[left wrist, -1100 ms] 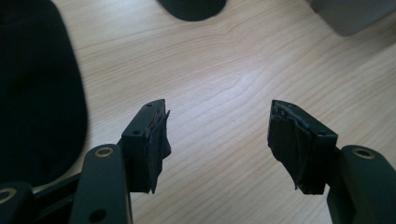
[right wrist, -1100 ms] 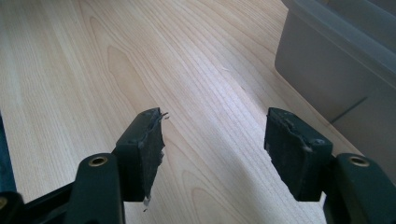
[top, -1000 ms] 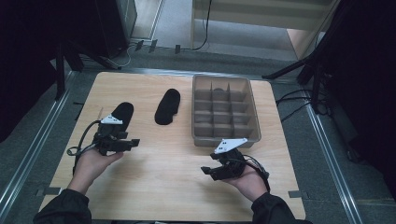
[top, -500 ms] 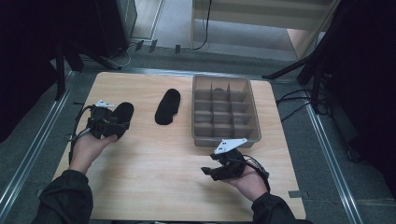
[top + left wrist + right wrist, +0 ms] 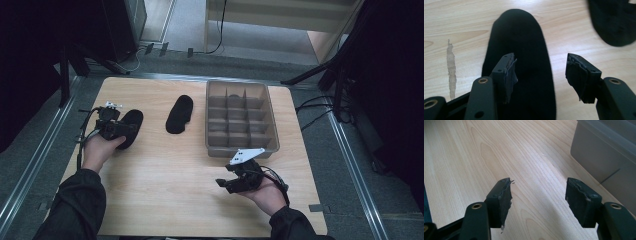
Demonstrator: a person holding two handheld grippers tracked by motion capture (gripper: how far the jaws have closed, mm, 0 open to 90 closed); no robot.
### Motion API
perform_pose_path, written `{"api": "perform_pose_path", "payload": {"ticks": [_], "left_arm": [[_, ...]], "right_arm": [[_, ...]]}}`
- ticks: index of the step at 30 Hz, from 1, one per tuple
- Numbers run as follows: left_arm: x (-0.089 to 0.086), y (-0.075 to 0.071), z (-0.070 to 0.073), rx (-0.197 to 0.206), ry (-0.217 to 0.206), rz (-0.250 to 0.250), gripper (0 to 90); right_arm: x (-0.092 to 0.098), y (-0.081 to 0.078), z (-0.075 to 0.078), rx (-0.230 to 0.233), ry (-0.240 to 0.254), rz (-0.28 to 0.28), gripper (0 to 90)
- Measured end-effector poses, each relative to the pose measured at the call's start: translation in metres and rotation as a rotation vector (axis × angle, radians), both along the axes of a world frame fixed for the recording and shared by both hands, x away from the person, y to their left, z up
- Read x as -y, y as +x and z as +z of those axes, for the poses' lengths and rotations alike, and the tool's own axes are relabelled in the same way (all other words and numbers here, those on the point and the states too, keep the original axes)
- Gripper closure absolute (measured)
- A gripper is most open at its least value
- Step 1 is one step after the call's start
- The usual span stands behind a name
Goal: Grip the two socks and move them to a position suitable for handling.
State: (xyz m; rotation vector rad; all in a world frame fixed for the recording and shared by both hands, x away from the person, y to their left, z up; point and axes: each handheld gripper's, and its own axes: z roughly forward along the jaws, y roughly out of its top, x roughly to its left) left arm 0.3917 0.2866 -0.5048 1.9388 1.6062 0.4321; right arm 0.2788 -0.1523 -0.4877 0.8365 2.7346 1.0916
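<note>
1. High view: the left gripper (image 5: 120,127) sits over the near-left black insole (image 5: 131,128) on the left part of the wooden table (image 5: 165,185). Its jaws have just been closing a little, yet they stand spread and do not pinch the insole. A second black insole (image 5: 179,114) lies to the right, well apart from the first and just left of the grey divided tray (image 5: 241,150). The right gripper (image 5: 226,181) hovers over bare wood near the tray's near edge, jaws spread and empty.
2. Left gripper view: the left gripper (image 5: 540,72) has its jaws spread over the insole (image 5: 524,50), the left pad above the fabric, the right pad above wood beside it. The other insole (image 5: 614,22) lies at far right.
3. Right gripper view: the right gripper (image 5: 538,195) has its jaws wide apart over bare table (image 5: 474,157), the tray (image 5: 609,150) at right.
</note>
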Motion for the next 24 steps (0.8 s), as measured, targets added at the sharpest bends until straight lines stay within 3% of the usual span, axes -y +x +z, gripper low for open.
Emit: {"api": "perform_pose_path", "payload": {"ticks": [5, 8, 12, 16, 20, 21, 23, 24], "left_arm": [[-0.002, 0.012, -0.015, -0.018, 0.014, 0.039, 41.8], [-0.002, 0.014, -0.023, -0.039, 0.045, 0.032, 42.9], [0.002, 0.008, -0.027, 0.015, 0.093, 0.009, 46.7], [0.0, 0.004, -0.027, 0.032, 0.097, 0.01, 59.4], [0.0, 0.002, -0.026, 0.019, 0.101, -0.002, 77.3], [0.0, 0.002, -0.026, 0.019, 0.102, -0.007, 77.3], [-0.002, 0.003, -0.024, -0.019, 0.054, -0.005, 81.0], [-0.003, 0.003, -0.022, -0.039, 0.053, -0.018, 81.9]], "right_arm": [[-0.001, 0.0, 0.0, 0.002, -0.002, 0.01, 37.7], [-0.001, 0.0, 0.0, 0.001, -0.003, 0.013, 37.7], [-0.001, 0.0, 0.0, 0.001, -0.003, 0.007, 37.7], [-0.001, -0.001, 0.0, 0.004, -0.007, 0.007, 37.7], [-0.001, -0.001, 0.0, 0.006, -0.011, 0.007, 37.7], [-0.001, -0.001, 0.0, 0.006, -0.011, 0.007, 37.7], [0.0, -0.001, 0.001, 0.008, -0.01, 0.006, 37.7], [0.0, -0.001, 0.001, 0.009, -0.011, 0.007, 37.7]]}}
